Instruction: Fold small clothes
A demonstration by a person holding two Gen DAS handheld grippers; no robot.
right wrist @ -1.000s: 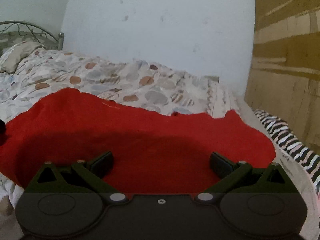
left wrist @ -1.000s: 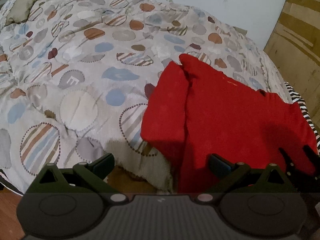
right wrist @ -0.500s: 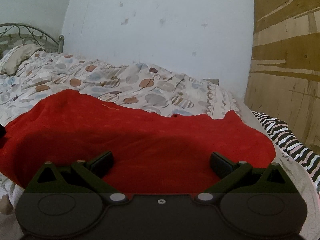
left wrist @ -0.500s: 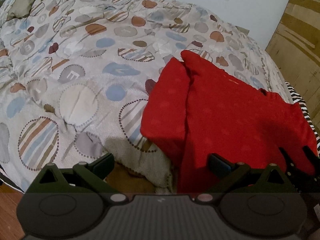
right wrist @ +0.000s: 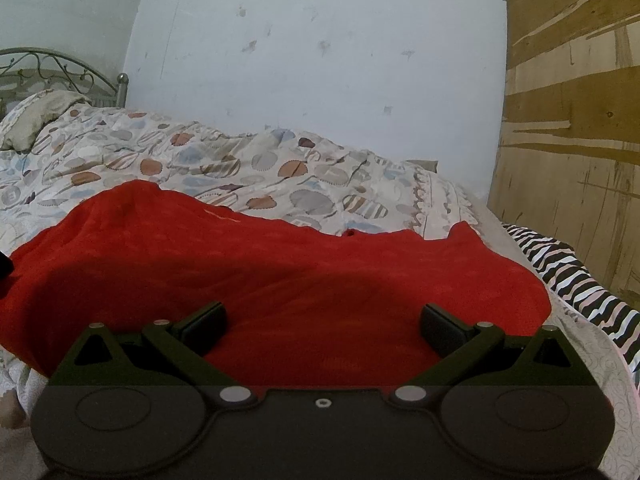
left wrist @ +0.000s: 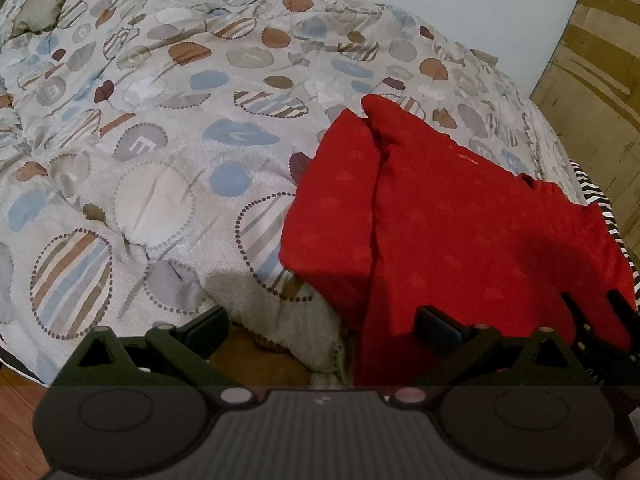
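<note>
The soft, light red knitted garment lies spread on the patterned quilt, best pinched at its near corners, since left gripper and right gripper are wide open, holding nothing.

Both hand-held grippers, left and right, gape wide.

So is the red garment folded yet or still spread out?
Partly folded: the red garment shows one flap doubled over along its left side; the rest lies spread on the bedspread.
</note>
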